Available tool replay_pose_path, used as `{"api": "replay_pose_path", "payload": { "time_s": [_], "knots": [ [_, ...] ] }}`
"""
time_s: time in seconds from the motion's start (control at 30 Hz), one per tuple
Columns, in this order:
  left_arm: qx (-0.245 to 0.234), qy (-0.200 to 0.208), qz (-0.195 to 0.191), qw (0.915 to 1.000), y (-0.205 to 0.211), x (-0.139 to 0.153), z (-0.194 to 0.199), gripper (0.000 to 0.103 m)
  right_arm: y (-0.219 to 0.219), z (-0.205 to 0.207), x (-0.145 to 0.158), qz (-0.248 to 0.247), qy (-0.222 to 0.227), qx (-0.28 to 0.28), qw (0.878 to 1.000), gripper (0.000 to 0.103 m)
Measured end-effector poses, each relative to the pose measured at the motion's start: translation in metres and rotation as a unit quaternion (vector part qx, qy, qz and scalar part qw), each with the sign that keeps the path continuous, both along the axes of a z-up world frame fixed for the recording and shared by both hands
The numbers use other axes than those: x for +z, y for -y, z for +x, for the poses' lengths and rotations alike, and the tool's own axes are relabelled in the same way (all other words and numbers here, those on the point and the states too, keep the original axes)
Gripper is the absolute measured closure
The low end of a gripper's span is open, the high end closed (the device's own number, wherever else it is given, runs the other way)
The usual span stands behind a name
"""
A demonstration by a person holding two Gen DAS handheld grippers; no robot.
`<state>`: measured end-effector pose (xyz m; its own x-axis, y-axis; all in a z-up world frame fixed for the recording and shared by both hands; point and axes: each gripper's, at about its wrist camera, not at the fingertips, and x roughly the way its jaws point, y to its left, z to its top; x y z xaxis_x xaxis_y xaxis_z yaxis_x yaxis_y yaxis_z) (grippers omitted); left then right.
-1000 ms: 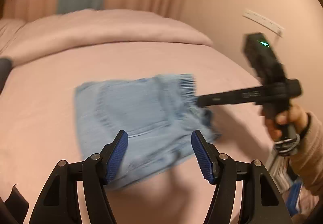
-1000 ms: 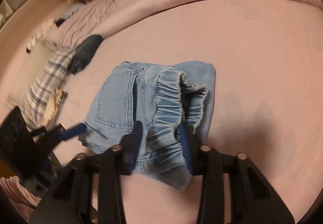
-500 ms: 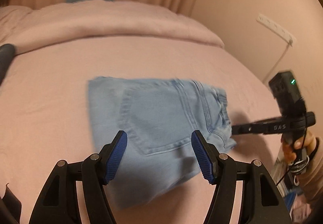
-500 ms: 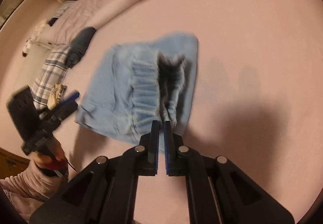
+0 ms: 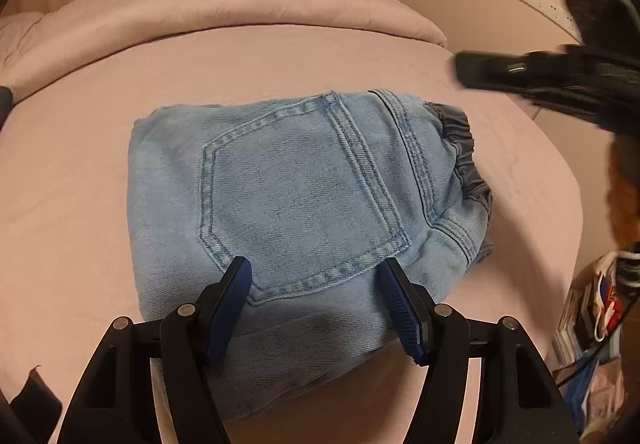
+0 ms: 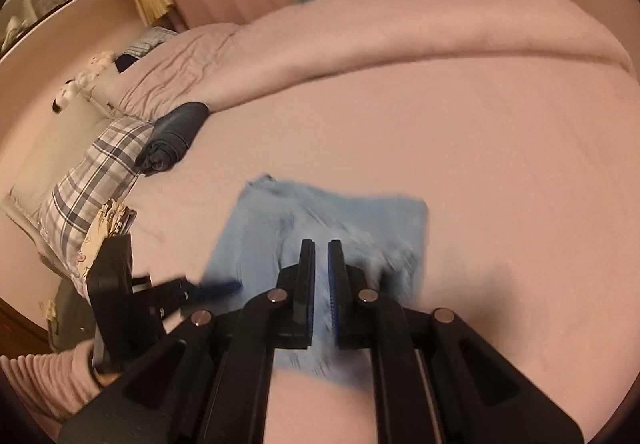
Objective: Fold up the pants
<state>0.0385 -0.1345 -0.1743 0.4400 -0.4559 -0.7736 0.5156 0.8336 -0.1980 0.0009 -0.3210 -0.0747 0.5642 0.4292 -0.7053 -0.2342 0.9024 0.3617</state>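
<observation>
Light blue jeans (image 5: 300,184), folded into a compact bundle, lie on the pink bed (image 5: 80,204) with a back pocket facing up and the elastic waistband at the right. My left gripper (image 5: 315,268) hovers open over the bundle's near edge, one finger on each side of the pocket's corner. In the right wrist view the jeans (image 6: 360,212) look blurred. My right gripper (image 6: 322,248) is lifted above them with nothing between its pads; its jaws are opening by a sliver from nearly together. The right gripper (image 5: 472,68) also shows as a blur at the left view's upper right.
A rolled dark garment (image 6: 172,140) and a plaid pillow (image 6: 92,180) lie at the bed's left side. A folded pink duvet (image 5: 240,4) runs along the far edge. A power strip (image 5: 540,4) hangs on the wall. Clutter (image 5: 592,304) sits beside the bed.
The right gripper let go of the gathered waistband, shut, and rose away from the jeans. The waistband end now lies flat. The left gripper came down closer over the bundle.
</observation>
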Motion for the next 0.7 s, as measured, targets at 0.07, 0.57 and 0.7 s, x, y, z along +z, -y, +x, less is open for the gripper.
{"api": "replay_pose_path", "payload": {
  "time_s": [0.07, 0.57, 0.7],
  "knots": [
    [-0.003, 0.001, 0.002, 1.0000, 0.001, 0.001, -0.001, 0.038, -0.006, 0.014, -0.013, -0.010, -0.016, -0.004, 1.000, 0.095],
    [-0.005, 0.001, 0.000, 1.0000, -0.003, 0.005, 0.004, 0.038, 0.011, -0.013, -0.025, 0.030, -0.047, -0.037, 0.998, 0.068],
    [-0.007, 0.003, 0.005, 1.0000, -0.001, 0.005, 0.004, 0.038, 0.003, -0.022, -0.055, -0.014, -0.089, -0.043, 0.995, 0.070]
  ]
}}
